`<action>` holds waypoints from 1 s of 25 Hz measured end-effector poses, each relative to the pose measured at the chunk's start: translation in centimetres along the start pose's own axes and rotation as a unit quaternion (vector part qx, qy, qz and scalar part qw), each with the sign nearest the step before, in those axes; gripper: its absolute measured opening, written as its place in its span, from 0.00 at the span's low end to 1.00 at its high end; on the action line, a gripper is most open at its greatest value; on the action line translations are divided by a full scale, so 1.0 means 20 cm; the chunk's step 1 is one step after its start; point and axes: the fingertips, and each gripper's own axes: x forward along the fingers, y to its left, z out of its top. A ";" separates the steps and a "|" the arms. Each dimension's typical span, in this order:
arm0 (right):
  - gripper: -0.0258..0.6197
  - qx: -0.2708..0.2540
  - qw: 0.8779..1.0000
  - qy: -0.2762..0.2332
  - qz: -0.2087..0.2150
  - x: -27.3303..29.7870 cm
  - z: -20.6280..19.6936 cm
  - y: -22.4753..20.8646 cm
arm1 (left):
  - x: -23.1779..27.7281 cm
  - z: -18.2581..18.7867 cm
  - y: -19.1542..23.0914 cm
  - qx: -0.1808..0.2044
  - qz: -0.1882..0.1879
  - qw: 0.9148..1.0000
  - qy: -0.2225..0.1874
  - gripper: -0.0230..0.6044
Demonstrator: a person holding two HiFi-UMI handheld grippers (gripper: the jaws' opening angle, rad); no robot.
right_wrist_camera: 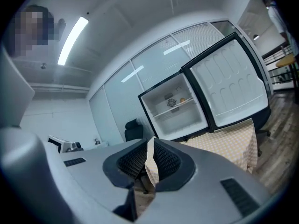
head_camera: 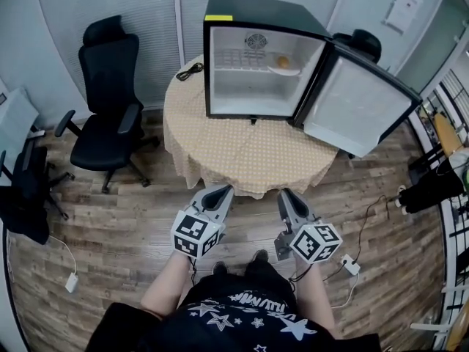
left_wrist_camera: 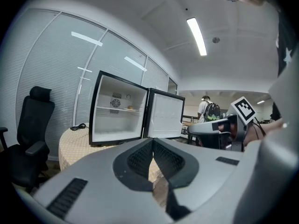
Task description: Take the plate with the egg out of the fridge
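On the top shelf (head_camera: 234, 69) of the open fridge (head_camera: 249, 94), at 12 o'clock: plate (head_camera: 288, 70) with egg (head_camera: 282, 61). Down at 6 o'clock, left tool (head_camera: 220, 190) and right tool (head_camera: 286, 194), both pinched together, empty. Open one wide, go in level, grab the near rim, pull slow. Too small to see the rim well.

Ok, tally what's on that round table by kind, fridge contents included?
Black mini fridge, door open: 1
White plate: 1
Orange-brown egg: 1
Black coiled cable: 1
Total: 4
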 end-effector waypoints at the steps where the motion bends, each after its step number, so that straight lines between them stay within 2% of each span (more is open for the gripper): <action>1: 0.12 0.007 1.000 -0.010 -0.001 0.00 0.02 -0.02 | 0.03 0.00 -0.01 0.000 -0.003 1.000 0.001 0.05; 7: 0.12 0.024 0.999 -0.034 0.007 0.08 0.13 -0.17 | 0.15 0.04 -0.03 0.015 0.010 1.000 0.005 0.05; 15: 0.12 0.028 0.999 -0.009 0.040 0.26 0.23 -0.36 | 0.36 0.11 0.04 0.007 0.049 0.999 0.006 0.05; 25: 0.12 0.028 0.997 0.015 0.074 0.46 0.35 -0.62 | 0.69 0.18 0.06 0.001 0.078 0.997 0.001 0.05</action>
